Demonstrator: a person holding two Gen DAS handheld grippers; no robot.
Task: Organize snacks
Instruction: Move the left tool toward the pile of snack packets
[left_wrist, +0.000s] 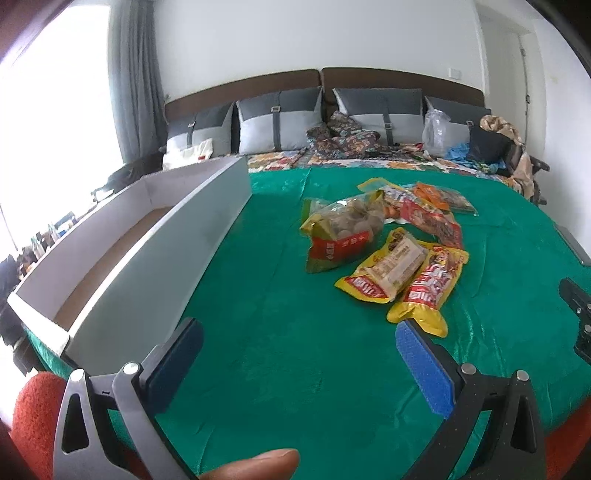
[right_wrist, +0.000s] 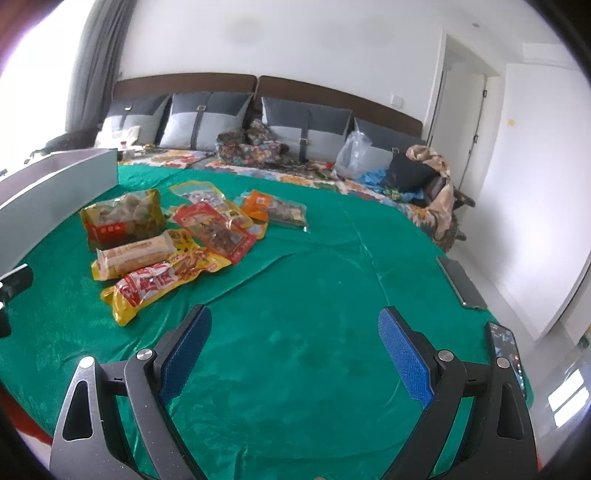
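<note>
on the green cloth (left_wrist: 295, 295) covering the bed, the snack packets (left_wrist: 391, 236) lay in a loose pile, some overlapping. nearest the camera in the left wrist view: a yellow-and-red packet (left_wrist: 432, 284), touching a yellow packet with a pale bar inside (left_wrist: 388, 267) on its left. behind those, a green-and-red bag of round pieces (left_wrist: 341, 230), a red packet (left_wrist: 432, 221), and an orange packet (left_wrist: 439, 195) at the far end of the pile. all of them sat outside the box.

the white box (left_wrist: 147, 254) stood open on the cloth along the left side, brown floor inside, nothing visible in it from this angle. pile and box were near but apart.

left gripper (left_wrist: 299, 343): fingers spread wide, nothing between them, above bare cloth just short of the yellow-and-red packet. its right blue pad (left_wrist: 424, 365) sat close to that packet's near corner; contact unclear. a fingertip (left_wrist: 258, 465) showed at the bottom edge of the frame.

right gripper (right_wrist: 295, 343): also wide open, holding nothing, over bare cloth to the right of the pile (right_wrist: 192, 229). packets well off to its left.

two phones on the cloth's right edge in the right wrist view, one dark (right_wrist: 461, 282), one with the screen lit (right_wrist: 508, 350). grey pillows (left_wrist: 277, 122) against the headboard, a clear plastic bag (left_wrist: 436, 129) and a black bag (left_wrist: 487, 144) at the far right of the bed.
</note>
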